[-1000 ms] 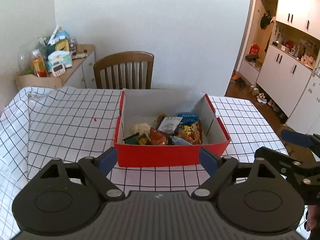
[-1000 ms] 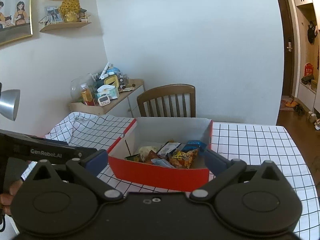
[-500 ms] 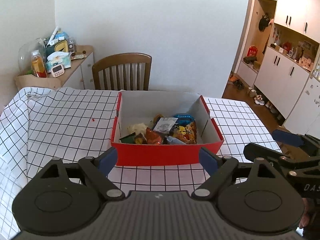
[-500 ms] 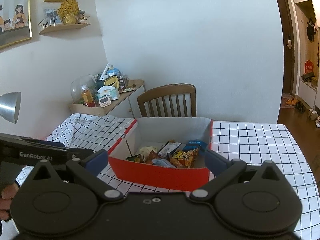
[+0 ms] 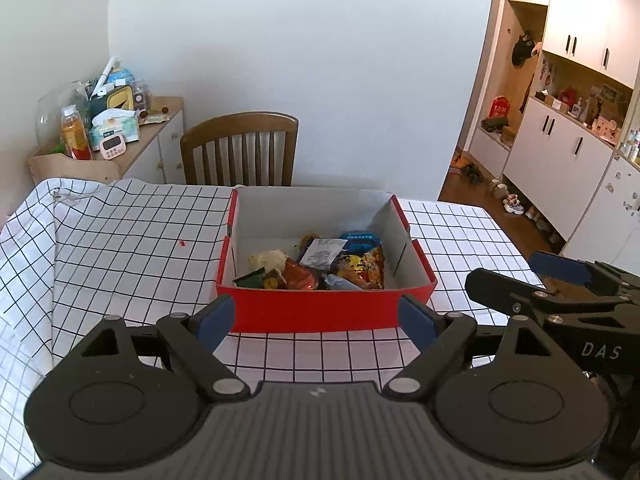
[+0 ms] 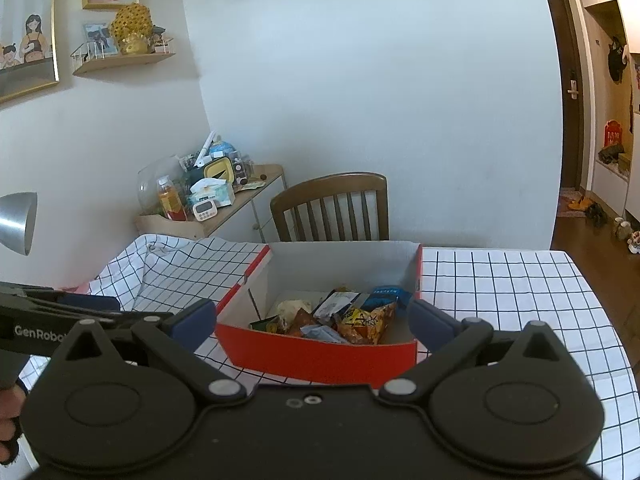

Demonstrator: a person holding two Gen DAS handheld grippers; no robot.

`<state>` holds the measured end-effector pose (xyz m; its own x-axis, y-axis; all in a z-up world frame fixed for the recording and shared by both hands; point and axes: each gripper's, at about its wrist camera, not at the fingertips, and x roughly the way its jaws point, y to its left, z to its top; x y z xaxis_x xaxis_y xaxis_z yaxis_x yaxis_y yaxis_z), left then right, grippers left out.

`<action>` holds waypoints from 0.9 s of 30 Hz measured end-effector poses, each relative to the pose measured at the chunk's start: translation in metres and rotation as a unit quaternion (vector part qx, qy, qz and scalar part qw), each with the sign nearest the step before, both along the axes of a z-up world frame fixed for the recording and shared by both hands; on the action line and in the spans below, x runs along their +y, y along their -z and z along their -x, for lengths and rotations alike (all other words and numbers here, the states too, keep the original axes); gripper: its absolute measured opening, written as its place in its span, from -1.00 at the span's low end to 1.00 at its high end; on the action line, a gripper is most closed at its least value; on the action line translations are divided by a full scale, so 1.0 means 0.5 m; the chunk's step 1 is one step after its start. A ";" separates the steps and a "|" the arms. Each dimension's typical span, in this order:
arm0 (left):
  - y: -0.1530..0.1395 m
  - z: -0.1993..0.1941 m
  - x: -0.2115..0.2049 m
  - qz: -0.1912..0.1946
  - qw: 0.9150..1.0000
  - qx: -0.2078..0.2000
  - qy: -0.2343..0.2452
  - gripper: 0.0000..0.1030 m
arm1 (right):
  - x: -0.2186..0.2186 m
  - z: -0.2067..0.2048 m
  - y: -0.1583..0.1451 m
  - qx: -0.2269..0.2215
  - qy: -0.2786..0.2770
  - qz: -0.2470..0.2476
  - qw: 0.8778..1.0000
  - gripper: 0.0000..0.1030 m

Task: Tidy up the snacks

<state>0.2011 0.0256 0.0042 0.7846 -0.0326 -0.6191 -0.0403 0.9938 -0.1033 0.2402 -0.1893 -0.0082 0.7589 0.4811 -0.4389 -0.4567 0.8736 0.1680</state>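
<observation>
A red cardboard box [image 5: 320, 308] with white inner walls stands on the checked tablecloth. It also shows in the right wrist view [image 6: 320, 356]. Several snack packets [image 5: 320, 264] lie piled in it, among them an orange bag [image 6: 362, 322], a white packet [image 5: 322, 252] and a blue packet [image 6: 386, 294]. My left gripper [image 5: 316, 322] is open and empty, just short of the box's near wall. My right gripper [image 6: 312, 326] is open and empty, near the box's front, and shows at the right of the left wrist view [image 5: 532, 284].
A wooden chair [image 5: 240, 148] stands behind the table's far edge. A side cabinet [image 5: 108, 148] with a bottle, tissues and a timer is at the back left. White cupboards [image 5: 560, 152] line the right. A lamp shade [image 6: 16, 222] is at the left.
Both grippers have pulled back and risen a little, so the box looks smaller and farther. The right gripper has come further into the left wrist view. Both stay open.
</observation>
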 end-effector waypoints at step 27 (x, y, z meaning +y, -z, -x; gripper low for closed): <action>-0.006 0.021 -0.004 0.005 1.000 0.003 0.003 0.72 | -0.006 0.016 0.011 0.016 0.009 0.000 1.000 1.00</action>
